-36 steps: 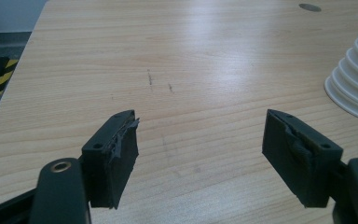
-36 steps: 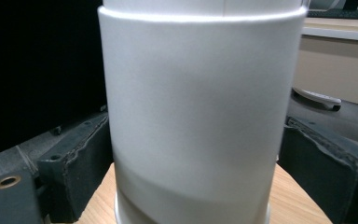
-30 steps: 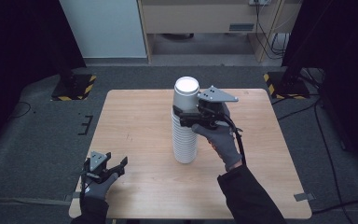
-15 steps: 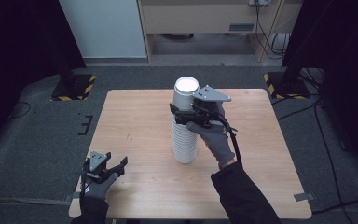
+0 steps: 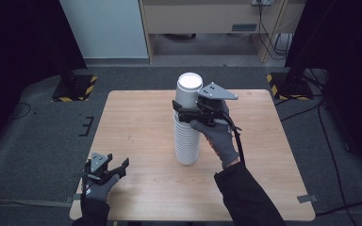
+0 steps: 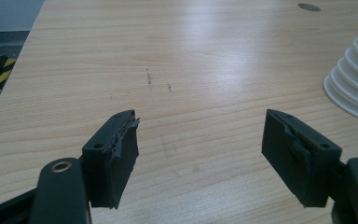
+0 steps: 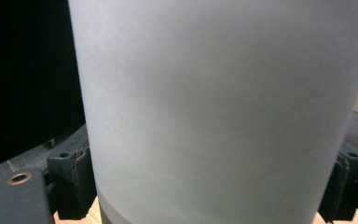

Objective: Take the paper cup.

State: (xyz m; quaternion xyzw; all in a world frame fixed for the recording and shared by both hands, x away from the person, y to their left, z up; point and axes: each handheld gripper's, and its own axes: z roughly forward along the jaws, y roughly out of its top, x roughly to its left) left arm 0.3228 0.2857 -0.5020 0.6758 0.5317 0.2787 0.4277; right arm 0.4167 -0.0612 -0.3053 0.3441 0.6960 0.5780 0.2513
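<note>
A tall stack of upturned white paper cups [image 5: 186,141] stands in the middle of the wooden table [image 5: 136,122]. The top cup [image 5: 187,92] sits a little above the rest, and my right gripper [image 5: 184,109] is shut on it from the right side. In the right gripper view the cup's white wall [image 7: 214,93] spans the gap between both jaws. My left gripper [image 5: 107,168] rests low at the table's near left corner, open with nothing in it [image 6: 200,140]. The stack's base [image 6: 354,79] shows far to its right.
Black stands with yellow-black striped bases [image 5: 73,88] [image 5: 283,80] flank the table's far corners. A white panel [image 5: 103,28] and a wooden cabinet [image 5: 207,19] stand beyond it. Cables [image 5: 330,141] run over the grey floor at the right.
My right gripper has risen slightly and shifted a bit left with the top cup, lifting it from the stack. The left gripper has stayed put.
</note>
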